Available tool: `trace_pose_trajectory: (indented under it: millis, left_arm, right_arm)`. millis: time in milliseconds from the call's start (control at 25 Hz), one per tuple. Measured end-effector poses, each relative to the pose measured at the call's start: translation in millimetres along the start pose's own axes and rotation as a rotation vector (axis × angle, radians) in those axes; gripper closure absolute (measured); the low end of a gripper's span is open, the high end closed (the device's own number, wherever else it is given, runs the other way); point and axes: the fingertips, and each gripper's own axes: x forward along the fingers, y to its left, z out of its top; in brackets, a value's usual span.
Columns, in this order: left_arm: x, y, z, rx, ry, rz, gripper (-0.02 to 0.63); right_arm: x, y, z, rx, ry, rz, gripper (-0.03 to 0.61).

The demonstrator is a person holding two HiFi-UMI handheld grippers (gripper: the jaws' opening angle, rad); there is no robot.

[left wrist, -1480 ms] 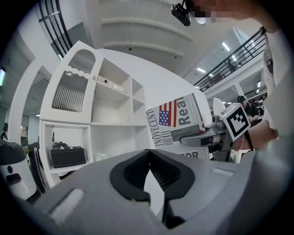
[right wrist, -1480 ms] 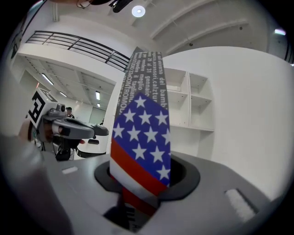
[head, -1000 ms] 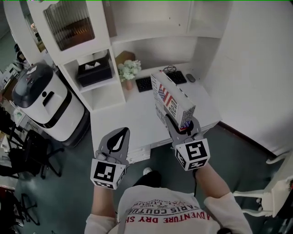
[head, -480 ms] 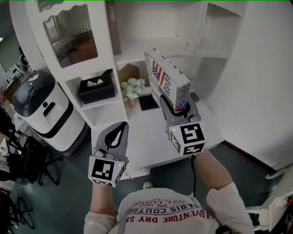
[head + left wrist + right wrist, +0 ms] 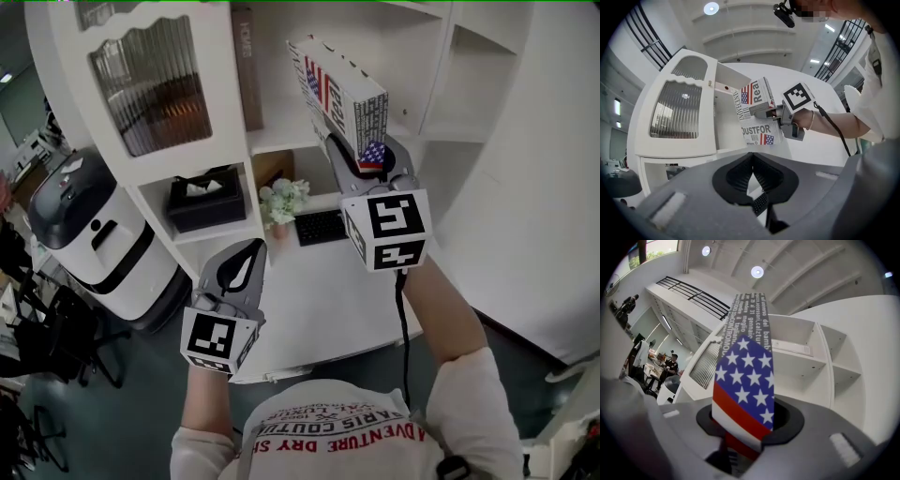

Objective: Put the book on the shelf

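The book [image 5: 339, 94], white with a stars-and-stripes cover, is held up in front of the white shelf unit's open upper compartment [image 5: 281, 131]. My right gripper [image 5: 366, 159] is shut on its lower edge. In the right gripper view the book [image 5: 745, 380] rises upright out of the right gripper [image 5: 745, 437], with the shelf compartments [image 5: 801, 364] behind it. The left gripper view shows the book [image 5: 757, 112] at the cabinet's open side. My left gripper [image 5: 239, 277] hangs lower at the left, shut with nothing in it; its ribbed pads [image 5: 761, 176] meet.
A brown book [image 5: 247, 70] stands at the compartment's left wall. A ribbed glass door [image 5: 155, 80] is left of it. Below are a black tissue box [image 5: 202, 199], a flower pot [image 5: 281, 202], a keyboard [image 5: 321, 227] and the white desk [image 5: 319, 291]. A white round appliance [image 5: 80, 225] stands at the left.
My right gripper has lifted the book from above the desk to the level of the upper compartment. The left gripper has barely moved.
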Motion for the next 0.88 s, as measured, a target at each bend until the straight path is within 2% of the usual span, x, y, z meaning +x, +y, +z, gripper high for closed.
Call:
trace_pose_trajectory:
  millis: [240, 520, 720, 880]
  left_arm:
    - [26, 15, -10, 0.021, 0.018, -0.002, 0.609]
    - [45, 24, -26, 0.012, 0.049, 0.026, 0.609]
    - [58, 26, -19, 0.032, 0.015, 0.039, 0.609]
    - [67, 33, -19, 0.048, 0.020, 0.059, 0.609]
  right_arm:
    - [57, -9, -1, -0.028, -0.002, -0.001, 0.418]
    - [116, -15, -18, -0.086, 0.060, -0.002, 0.417]
    - [148, -13, -22, -0.087, 0.068, 0.037, 0.417]
    - [171, -13, -29, -0.087, 0.068, 0.043, 0.417]
